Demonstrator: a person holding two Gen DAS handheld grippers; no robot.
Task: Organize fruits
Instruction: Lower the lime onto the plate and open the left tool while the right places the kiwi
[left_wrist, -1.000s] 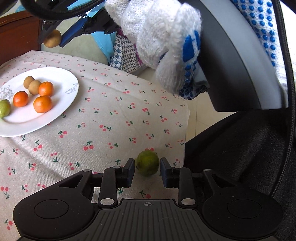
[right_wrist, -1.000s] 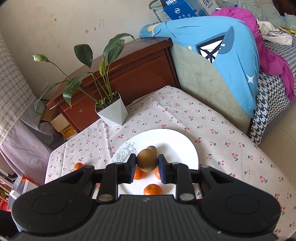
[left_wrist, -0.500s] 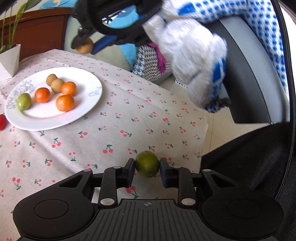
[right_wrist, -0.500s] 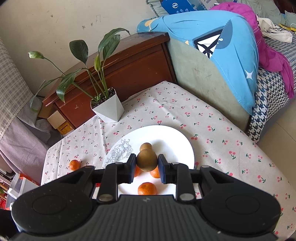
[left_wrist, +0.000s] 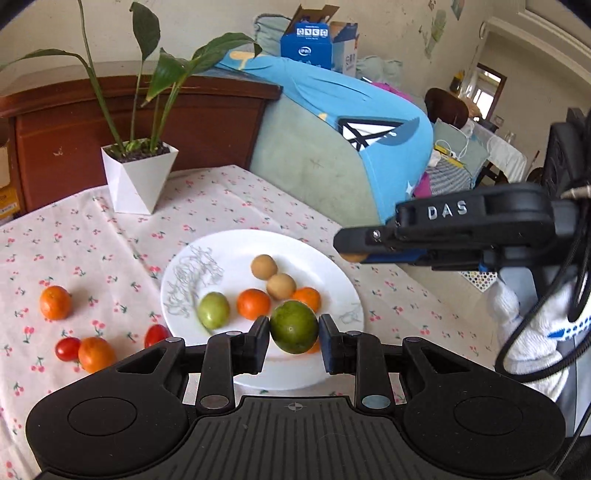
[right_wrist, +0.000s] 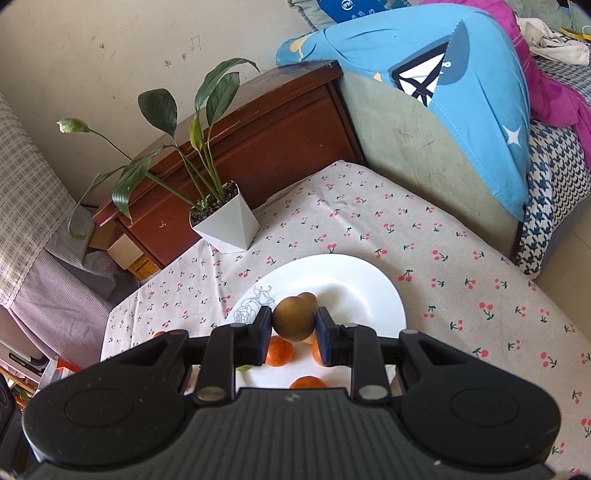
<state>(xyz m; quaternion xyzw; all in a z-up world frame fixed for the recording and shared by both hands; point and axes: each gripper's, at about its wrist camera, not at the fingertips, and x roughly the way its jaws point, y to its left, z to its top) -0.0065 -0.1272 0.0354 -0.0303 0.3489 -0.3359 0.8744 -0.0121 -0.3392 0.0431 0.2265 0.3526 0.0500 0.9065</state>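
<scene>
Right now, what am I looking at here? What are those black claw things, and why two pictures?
No robot: a person holds a hand-held gripper in each hand, with a camera on each looking along its two fingers. One picture comes from the left hand-held gripper, which clamps a green fruit above the near edge of the white plate. The other comes from the right hand-held gripper, which clamps a brown fruit above the same plate. On the plate lie oranges, two brown fruits and a smaller green fruit. On the cherry-print tablecloth beside it lie two more oranges and two small tomatoes, with a potted plant behind.
</scene>
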